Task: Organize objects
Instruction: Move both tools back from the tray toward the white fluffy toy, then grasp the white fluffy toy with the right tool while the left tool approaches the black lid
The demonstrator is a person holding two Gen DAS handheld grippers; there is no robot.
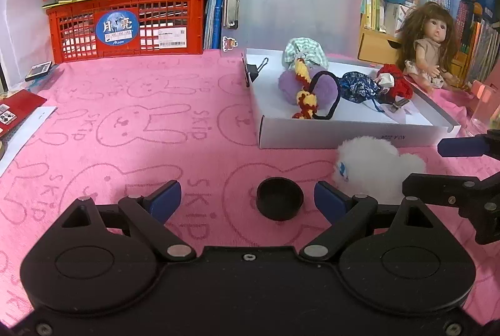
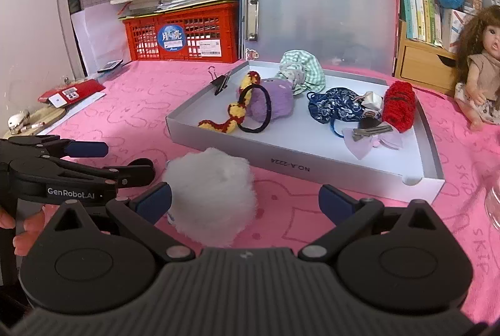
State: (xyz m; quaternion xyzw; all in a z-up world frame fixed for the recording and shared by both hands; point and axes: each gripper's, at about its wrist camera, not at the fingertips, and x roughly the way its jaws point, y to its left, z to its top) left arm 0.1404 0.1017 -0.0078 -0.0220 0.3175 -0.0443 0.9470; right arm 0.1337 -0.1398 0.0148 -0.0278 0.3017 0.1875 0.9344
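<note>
A white fluffy pom-pom (image 2: 212, 195) lies on the pink cloth in front of the white tray (image 2: 312, 170). My right gripper (image 2: 245, 201) is open, its jaws on either side of the pom-pom. The pom-pom also shows in the left wrist view (image 1: 372, 167). My left gripper (image 1: 247, 200) is open around a small black round cap (image 1: 279, 201) on the cloth. The tray holds scrunchies, a purple pom-pom (image 2: 275, 103), a black hair tie and a red knitted piece (image 2: 400, 106).
A red crate (image 1: 125, 27) with books on it stands at the back left. A translucent clipboard (image 1: 293, 2) leans behind the tray. A doll (image 1: 428, 45) sits at the right. A binder clip (image 2: 220, 81) is on the tray's left wall. A glass (image 2: 493, 205) stands at the right edge.
</note>
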